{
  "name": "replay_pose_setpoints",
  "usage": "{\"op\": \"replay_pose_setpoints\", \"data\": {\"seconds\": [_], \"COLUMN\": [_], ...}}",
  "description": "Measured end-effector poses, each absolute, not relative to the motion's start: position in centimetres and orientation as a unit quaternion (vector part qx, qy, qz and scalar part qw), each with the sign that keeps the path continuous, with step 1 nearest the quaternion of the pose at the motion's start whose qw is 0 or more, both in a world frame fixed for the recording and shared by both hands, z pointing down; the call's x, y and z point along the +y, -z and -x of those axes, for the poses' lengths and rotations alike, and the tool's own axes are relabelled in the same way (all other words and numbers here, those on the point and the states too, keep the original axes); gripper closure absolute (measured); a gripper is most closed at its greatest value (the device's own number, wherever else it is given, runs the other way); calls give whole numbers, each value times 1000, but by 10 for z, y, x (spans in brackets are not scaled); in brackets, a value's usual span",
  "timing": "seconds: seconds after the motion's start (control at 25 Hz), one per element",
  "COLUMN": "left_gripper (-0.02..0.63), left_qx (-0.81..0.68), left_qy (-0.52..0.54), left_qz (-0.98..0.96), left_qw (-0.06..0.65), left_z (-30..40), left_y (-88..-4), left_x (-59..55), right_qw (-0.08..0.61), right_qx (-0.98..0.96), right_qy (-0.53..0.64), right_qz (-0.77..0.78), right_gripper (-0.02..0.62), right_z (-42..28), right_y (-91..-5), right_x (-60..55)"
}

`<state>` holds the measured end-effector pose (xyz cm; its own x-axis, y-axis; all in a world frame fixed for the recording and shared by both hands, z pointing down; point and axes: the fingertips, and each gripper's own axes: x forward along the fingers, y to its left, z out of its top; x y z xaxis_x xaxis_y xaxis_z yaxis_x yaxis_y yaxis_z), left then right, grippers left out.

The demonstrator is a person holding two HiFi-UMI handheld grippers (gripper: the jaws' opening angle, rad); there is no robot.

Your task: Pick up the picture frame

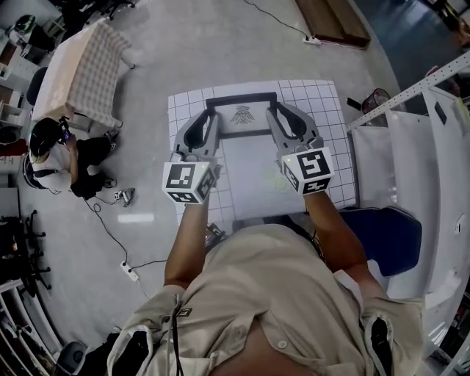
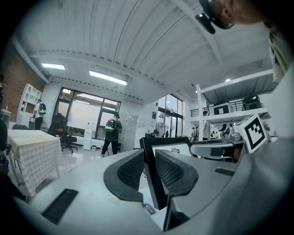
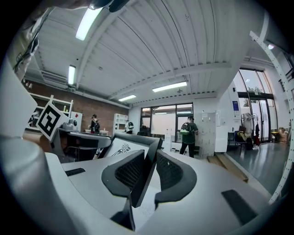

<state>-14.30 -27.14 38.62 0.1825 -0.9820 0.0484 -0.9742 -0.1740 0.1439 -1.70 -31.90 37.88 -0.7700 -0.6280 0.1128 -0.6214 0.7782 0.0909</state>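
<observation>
The picture frame (image 1: 242, 98) has a black border around a white sheet with a small dark emblem near its top. It hangs flat above the gridded white table (image 1: 327, 103), held on both sides. My left gripper (image 1: 211, 117) is shut on the frame's left edge, and my right gripper (image 1: 277, 116) is shut on its right edge. In the left gripper view the black edge of the frame (image 2: 152, 174) stands between the ribbed pads of the left gripper (image 2: 148, 158). The right gripper view shows the frame (image 3: 143, 176) pinched the same way in the right gripper (image 3: 146, 158).
A table with a checked cloth (image 1: 84, 70) stands at the far left, with a seated person (image 1: 51, 154) beside it. A blue chair (image 1: 389, 235) and a white rack (image 1: 440, 169) are on the right. Wooden boards (image 1: 334, 18) lie beyond. A person with a green backpack (image 2: 111, 133) stands far off.
</observation>
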Motion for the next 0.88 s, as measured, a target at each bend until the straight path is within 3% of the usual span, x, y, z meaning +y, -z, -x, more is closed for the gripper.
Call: {"op": "replay_pose_setpoints", "data": {"seconds": [0.44,0.88], "left_gripper": [529,529], "left_qx": [-627,-619], "left_qy": [49,60], "left_qz": [-776,-780], "left_qw": [-32,-76], "left_z": [152,147], "left_y": [-313,-278], "left_x": [-221,-193], "right_qw": [21,-4], "right_qx": [-942,-938], "right_qy": [82,113], "right_qz": [-324,-326], "right_gripper": [511,511], "right_z": [26,20], "right_y": [-310,-276], "right_x": [-268,-236]}}
